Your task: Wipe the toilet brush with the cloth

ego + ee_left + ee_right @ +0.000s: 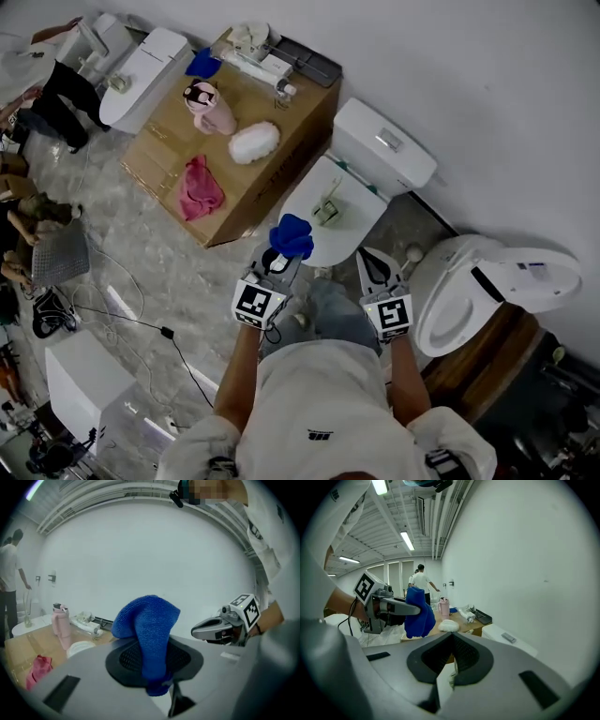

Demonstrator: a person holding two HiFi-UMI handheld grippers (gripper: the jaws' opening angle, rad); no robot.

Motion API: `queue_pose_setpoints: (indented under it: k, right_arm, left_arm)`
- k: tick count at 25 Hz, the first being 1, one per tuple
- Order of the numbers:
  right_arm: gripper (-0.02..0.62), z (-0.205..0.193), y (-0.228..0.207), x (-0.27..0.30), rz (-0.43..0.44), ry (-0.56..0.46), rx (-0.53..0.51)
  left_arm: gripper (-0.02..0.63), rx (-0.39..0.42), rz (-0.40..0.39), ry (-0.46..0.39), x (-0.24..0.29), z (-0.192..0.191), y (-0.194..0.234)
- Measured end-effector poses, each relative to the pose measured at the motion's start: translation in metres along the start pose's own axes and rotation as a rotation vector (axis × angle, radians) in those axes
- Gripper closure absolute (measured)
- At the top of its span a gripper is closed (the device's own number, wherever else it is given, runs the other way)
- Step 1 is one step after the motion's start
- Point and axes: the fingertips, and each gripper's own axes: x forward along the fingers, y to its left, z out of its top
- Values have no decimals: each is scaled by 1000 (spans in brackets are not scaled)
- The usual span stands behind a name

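- The left tool (pixel 279 255) is clamped on the blue cloth (pixel 147 630). The jaws pinch its lower end, and the rest stands up above them in a loose bunch.
- The right tool (pixel 451 639) has its jaws pressed together with nothing between them.
- The two tools are held level and side by side in front of the person's body, near each other but apart. Both point towards the wall.
- Both forearms are bare and reach forward from white sleeves, elbows bent and kept close to the sides. The marker cubes face up.
- The cloth hangs over the near edge of a white toilet (pixel 361 197) whose lid is down.
- A small pale object (pixel 326 210) stands on that lid. It is too small to say whether it is the brush.
- To the right stands a second toilet (pixel 448 323) with its seat open.
- To the left, a cardboard box (pixel 159 150) serves as a surface. It carries a pink bottle (pixel 208 108), a white pad (pixel 254 142), a pink rag (pixel 199 187) and another blue cloth (pixel 202 64).
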Motion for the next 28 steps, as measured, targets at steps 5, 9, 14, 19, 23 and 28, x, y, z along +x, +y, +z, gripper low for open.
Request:
queue_pose_setpoints:
  k: [5, 9, 14, 19, 23, 28]
  right_arm:
    - [600, -29, -17, 32, 20, 42, -1]
    - [600, -59, -24, 55, 24, 72, -1]
    - [600, -102, -22, 78, 32, 123, -15]
    - [599, -145, -17, 111, 44, 164, -72]
    - [597, -182, -17, 136, 39, 215, -99]
    - [586, -223, -23, 164, 29, 267, -126]
  left_arm:
    - [511, -11, 16, 34, 26, -18, 18]
    - [511, -13, 15, 75, 41, -47, 28]
    - [511, -2, -12, 102, 61, -82, 34]
    - [509, 0, -43, 124, 80, -123, 45]
    - [506, 8, -77, 136, 97, -152, 52]
    - [499, 17, -110, 147, 119, -187, 57]
